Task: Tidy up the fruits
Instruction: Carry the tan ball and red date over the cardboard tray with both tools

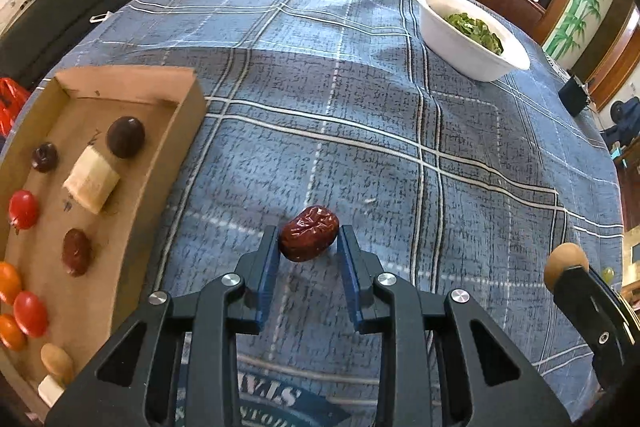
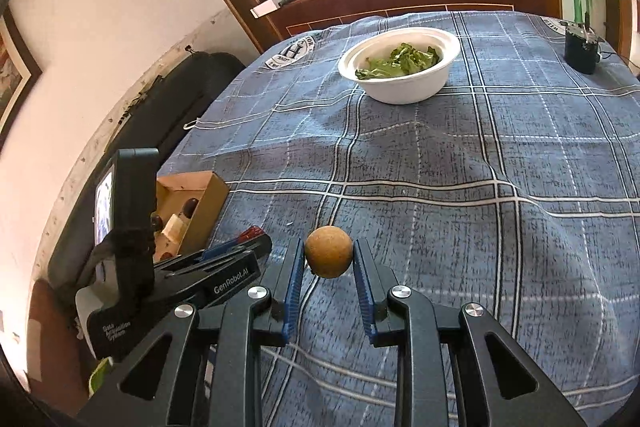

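Note:
My left gripper point(image 1: 309, 241) is shut on a wrinkled red date point(image 1: 309, 238), held just above the blue plaid tablecloth point(image 1: 360, 107). A cardboard tray point(image 1: 120, 131) lies to its left, holding cherry tomatoes point(image 1: 23, 209), a banana piece point(image 1: 92, 179), dark fruits point(image 1: 125, 136) and another date point(image 1: 76, 251). My right gripper point(image 2: 329, 259) is shut on a round brown longan point(image 2: 329, 257). That longan also shows in the left wrist view point(image 1: 564, 265), at the far right. The left gripper's body point(image 2: 192, 279) and the tray point(image 2: 196, 205) appear at the left of the right wrist view.
A white bowl of green leaves point(image 1: 468, 35) stands at the far right of the table; it also shows in the right wrist view point(image 2: 400, 65). A small black device point(image 2: 581, 49) sits near the table's far right edge. A dark sofa point(image 1: 80, 7) lies beyond the left edge.

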Action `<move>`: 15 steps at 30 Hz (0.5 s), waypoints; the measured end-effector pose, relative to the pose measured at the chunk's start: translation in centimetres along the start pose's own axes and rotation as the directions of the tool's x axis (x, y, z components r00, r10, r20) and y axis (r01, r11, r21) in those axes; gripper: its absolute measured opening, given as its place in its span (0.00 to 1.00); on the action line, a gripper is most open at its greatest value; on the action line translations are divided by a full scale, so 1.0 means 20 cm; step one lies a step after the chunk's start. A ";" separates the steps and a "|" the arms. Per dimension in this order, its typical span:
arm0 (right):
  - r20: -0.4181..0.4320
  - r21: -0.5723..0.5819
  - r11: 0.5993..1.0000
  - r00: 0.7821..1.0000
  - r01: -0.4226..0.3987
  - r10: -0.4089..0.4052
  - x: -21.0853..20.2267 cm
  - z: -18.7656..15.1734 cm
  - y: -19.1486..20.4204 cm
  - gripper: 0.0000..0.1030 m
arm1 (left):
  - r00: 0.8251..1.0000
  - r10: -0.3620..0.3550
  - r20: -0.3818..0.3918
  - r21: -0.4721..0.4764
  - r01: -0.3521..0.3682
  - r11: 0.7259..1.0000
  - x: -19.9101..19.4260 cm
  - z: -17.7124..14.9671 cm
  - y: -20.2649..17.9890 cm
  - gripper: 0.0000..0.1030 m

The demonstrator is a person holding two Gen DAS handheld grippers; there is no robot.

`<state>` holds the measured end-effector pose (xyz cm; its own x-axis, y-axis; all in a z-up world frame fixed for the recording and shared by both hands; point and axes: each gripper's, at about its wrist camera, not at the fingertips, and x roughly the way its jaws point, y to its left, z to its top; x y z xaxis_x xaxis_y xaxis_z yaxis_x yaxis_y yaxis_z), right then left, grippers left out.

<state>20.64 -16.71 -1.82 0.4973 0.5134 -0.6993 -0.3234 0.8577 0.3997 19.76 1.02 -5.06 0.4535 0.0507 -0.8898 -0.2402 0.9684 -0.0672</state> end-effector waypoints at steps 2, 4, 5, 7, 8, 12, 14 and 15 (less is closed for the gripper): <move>-0.002 -0.008 1.000 1.000 -0.005 0.005 -0.01 -0.02 0.02 0.25 | 1.000 -0.007 0.000 -0.004 0.007 1.000 -0.04 -0.02 0.01 0.25; -0.005 -0.016 1.000 1.000 -0.012 0.012 -0.03 -0.04 0.03 0.25 | 1.000 -0.004 0.010 -0.005 0.004 1.000 -0.09 -0.06 0.02 0.25; -0.006 -0.019 1.000 1.000 -0.015 0.014 -0.04 -0.05 0.04 0.25 | 1.000 -0.001 0.013 -0.005 0.001 1.000 -0.11 -0.07 0.02 0.26; -0.009 -0.027 0.999 1.000 -0.024 0.023 -0.05 -0.07 0.07 0.25 | 1.000 0.004 0.021 -0.007 -0.004 1.000 -0.16 -0.11 0.03 0.26; -0.011 -0.031 0.999 1.000 -0.028 0.028 -0.05 -0.09 0.08 0.25 | 1.000 0.010 0.028 -0.009 -0.009 1.000 -0.19 -0.13 0.04 0.26; -0.018 -0.044 0.998 0.999 -0.045 0.044 -0.08 -0.14 0.13 0.25 | 0.998 0.036 0.052 -0.020 -0.035 0.999 -0.28 -0.19 0.07 0.26; -0.018 -0.051 0.997 0.999 -0.050 0.049 -0.09 -0.16 0.16 0.25 | 0.996 0.053 0.068 -0.026 -0.051 0.998 -0.32 -0.21 0.10 0.26; -0.019 -0.054 0.997 0.998 -0.054 0.053 -0.10 -0.16 0.17 0.25 | 0.995 0.061 0.077 -0.028 -0.059 0.998 -0.35 -0.23 0.11 0.26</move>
<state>15.93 -14.93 -1.06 0.4643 0.5573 -0.6884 -0.3924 0.8262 0.4042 12.13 1.65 -1.01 0.5031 0.1282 -0.8547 -0.2904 0.9565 -0.0274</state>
